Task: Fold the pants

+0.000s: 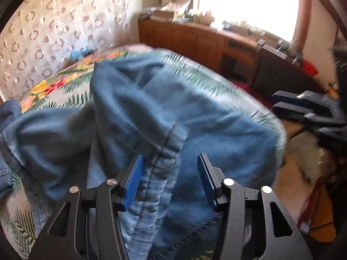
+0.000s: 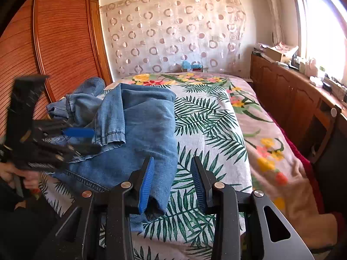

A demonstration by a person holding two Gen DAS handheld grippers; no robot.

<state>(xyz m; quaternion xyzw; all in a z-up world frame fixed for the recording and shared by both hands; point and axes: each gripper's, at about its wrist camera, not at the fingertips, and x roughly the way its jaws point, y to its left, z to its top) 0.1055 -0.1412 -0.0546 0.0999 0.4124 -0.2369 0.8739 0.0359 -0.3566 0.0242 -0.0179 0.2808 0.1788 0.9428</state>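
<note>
- Right gripper (image 2: 172,177): fingers spread apart over the near edge of the bed (image 2: 216,130), holding nothing; a denim fold lies against its left blue pad.
- Left gripper (image 1: 170,179): fingers apart, with a stitched seam of the pants (image 1: 151,112) lying loose between them.
- The blue denim pants lie rumpled on the palm-print bedspread's left side.
- Beyond, a wooden cabinet (image 2: 288,95) stands under the bright window.
</note>
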